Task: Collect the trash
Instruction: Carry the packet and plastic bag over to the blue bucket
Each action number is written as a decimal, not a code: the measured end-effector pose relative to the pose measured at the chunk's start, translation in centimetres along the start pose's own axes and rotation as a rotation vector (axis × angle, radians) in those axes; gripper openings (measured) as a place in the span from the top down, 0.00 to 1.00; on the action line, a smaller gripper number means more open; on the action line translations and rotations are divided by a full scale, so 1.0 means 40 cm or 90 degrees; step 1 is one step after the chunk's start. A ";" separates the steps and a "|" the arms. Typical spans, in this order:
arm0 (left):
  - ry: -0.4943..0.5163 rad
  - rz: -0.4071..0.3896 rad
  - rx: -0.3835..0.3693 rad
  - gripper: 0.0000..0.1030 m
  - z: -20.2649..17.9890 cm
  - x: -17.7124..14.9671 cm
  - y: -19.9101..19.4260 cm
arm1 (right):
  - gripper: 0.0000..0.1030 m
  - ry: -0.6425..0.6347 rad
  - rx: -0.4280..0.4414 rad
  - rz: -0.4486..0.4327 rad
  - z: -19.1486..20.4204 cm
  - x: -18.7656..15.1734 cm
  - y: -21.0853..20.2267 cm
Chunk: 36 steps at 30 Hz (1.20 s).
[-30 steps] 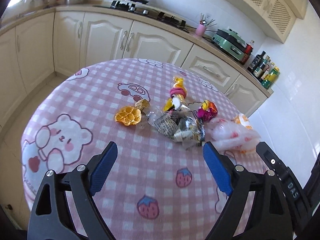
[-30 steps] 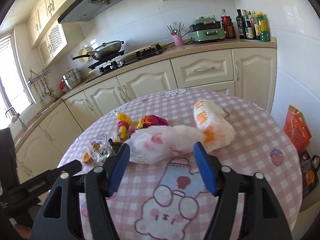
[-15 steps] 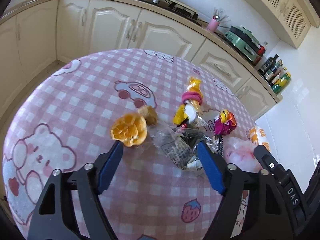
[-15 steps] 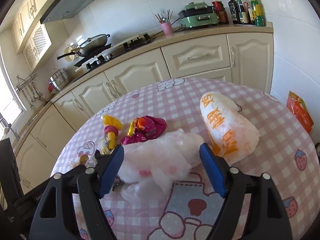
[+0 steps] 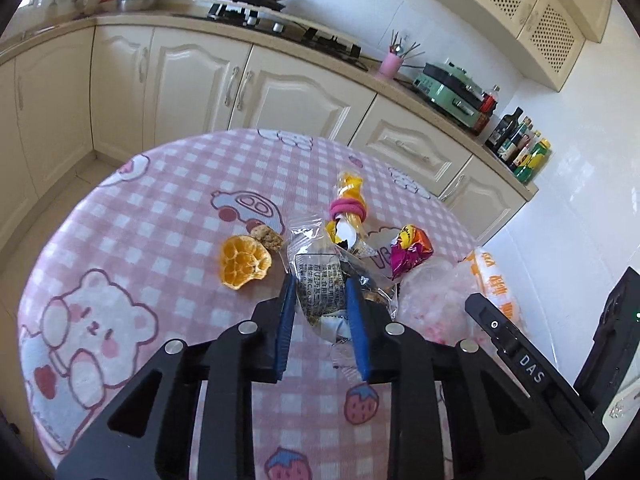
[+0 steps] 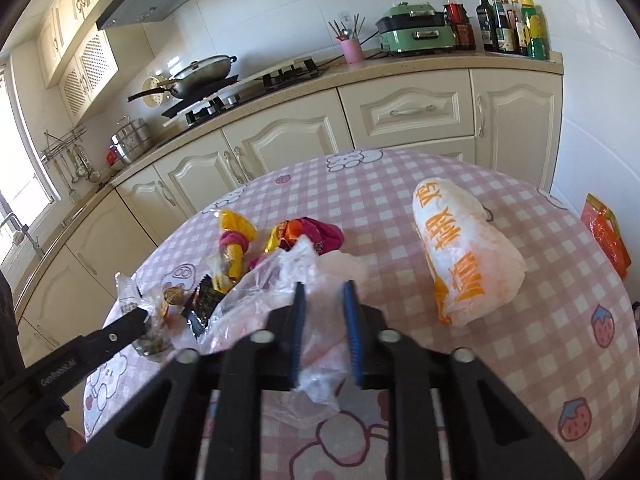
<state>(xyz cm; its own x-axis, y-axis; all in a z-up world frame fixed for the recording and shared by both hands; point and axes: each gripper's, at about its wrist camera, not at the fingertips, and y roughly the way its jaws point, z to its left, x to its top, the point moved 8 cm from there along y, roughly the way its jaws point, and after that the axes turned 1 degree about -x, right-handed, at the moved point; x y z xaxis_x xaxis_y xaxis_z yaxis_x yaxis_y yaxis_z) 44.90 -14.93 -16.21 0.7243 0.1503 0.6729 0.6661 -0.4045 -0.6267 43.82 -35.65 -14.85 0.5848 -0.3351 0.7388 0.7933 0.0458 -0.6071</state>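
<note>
Both your grippers tilt down over the round table [image 5: 168, 184]. Your left gripper [image 5: 321, 280] is closing on the crinkly clear printed wrapper [image 5: 320, 284] beside the orange peel [image 5: 243, 261]; your right gripper [image 6: 323, 292] is closing on the thin, translucent plastic bag [image 6: 320, 280].

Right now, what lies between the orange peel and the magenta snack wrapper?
In the left wrist view, the clear printed wrapper, which the left claw is closing on, lies between the orange peel and the magenta snack wrapper.
</note>
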 end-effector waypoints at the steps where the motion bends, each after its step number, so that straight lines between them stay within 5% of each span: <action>1: 0.004 -0.010 -0.003 0.77 0.001 0.001 -0.025 | 0.89 0.000 0.002 -0.004 0.000 0.001 -0.012; 4: 0.009 -0.029 -0.002 0.77 0.011 0.000 -0.073 | 0.97 -0.009 0.011 -0.023 0.017 0.008 -0.056; 13: 0.004 -0.079 0.002 0.77 0.065 -0.010 -0.240 | 0.97 -0.058 0.052 -0.071 0.129 0.012 -0.202; 20: -0.021 -0.119 0.033 0.77 0.171 -0.030 -0.376 | 0.97 -0.110 0.116 -0.086 0.309 -0.017 -0.289; 36: -0.183 -0.130 0.194 0.77 0.681 -0.206 -0.570 | 0.97 -0.292 0.285 0.056 0.878 -0.380 -0.219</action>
<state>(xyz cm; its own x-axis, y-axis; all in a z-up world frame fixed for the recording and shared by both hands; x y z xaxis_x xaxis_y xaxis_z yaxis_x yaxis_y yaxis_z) 28.57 17.64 -18.18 0.5639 0.4609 0.6852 0.7913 -0.0642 -0.6081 33.95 2.07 -10.48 0.5853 0.1190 0.8020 0.6754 0.4758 -0.5635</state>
